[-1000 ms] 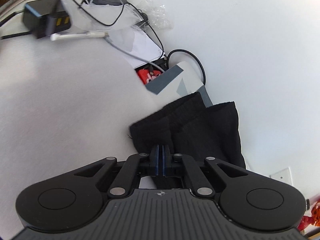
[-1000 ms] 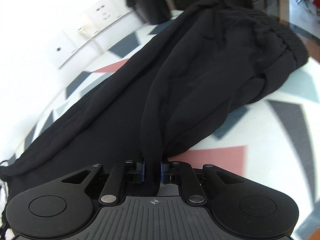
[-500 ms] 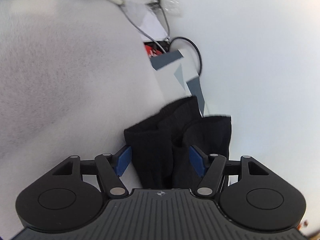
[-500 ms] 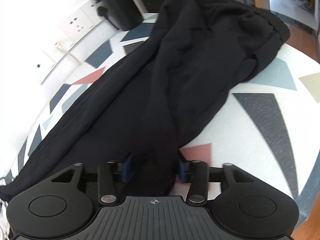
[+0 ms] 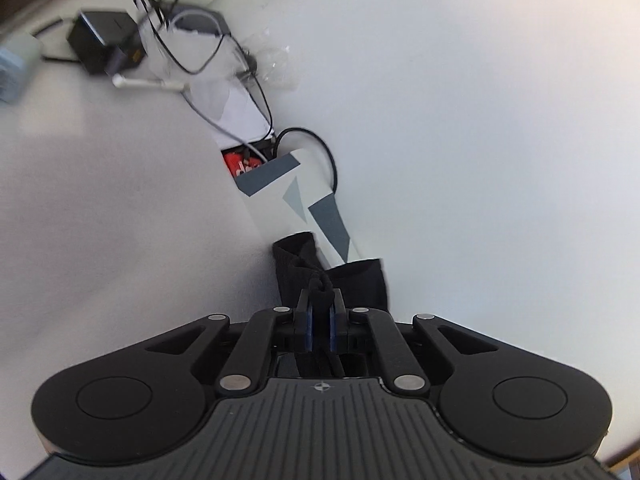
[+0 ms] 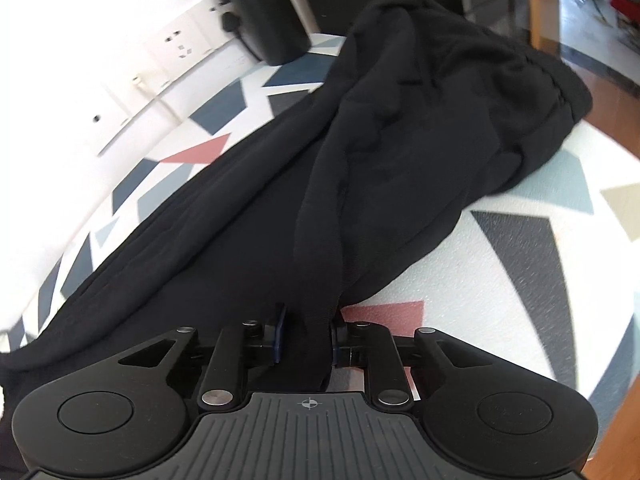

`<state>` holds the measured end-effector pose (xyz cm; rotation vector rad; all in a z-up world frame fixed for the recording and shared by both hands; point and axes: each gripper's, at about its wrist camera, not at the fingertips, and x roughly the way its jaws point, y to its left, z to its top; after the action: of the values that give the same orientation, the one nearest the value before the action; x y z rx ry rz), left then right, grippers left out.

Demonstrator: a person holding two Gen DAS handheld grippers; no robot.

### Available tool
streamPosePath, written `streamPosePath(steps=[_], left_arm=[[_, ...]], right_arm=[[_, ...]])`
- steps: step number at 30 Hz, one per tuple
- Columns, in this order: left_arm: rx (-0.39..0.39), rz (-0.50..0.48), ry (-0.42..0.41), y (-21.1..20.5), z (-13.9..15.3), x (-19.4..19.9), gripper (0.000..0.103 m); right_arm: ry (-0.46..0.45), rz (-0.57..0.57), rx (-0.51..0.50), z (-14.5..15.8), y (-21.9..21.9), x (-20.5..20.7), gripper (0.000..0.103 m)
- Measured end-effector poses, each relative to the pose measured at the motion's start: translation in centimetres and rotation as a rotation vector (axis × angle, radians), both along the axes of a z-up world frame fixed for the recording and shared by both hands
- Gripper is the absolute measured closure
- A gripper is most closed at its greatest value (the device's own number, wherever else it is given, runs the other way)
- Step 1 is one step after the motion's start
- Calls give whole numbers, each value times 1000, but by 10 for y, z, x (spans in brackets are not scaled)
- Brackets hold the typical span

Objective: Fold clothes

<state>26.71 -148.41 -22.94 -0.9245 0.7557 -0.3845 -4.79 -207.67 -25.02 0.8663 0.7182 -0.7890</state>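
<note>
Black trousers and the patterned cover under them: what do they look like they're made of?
Black trousers: soft matte knit, probably cotton jersey or fleece. It drapes in loose folds, with a gathered ribbed waistband and no sheen. Patterned cover: looks like a finely pebbled white sheet printed with grey, blue and pink shapes; foam or textured vinyl, hard to say.

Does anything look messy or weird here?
Yes. The black pants lie rumpled on the patterned table, bunched near the waistband. Beyond the left claw, tangled cables clutter the far corner.
</note>
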Motion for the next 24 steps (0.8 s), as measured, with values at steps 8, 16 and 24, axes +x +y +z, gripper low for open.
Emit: streamPosePath(steps=[8,16,24], left_arm=[[57,30,204,52,-36,-78,89],[254,-135,-22,68,-11,-83,55],[510,-334,-82,46,-19,-82,58]], right_arm=[[171,24,30,3,3,-5,75],[256,231,-220,70,56,44,54],[76,589,-288,99,134,162,55]])
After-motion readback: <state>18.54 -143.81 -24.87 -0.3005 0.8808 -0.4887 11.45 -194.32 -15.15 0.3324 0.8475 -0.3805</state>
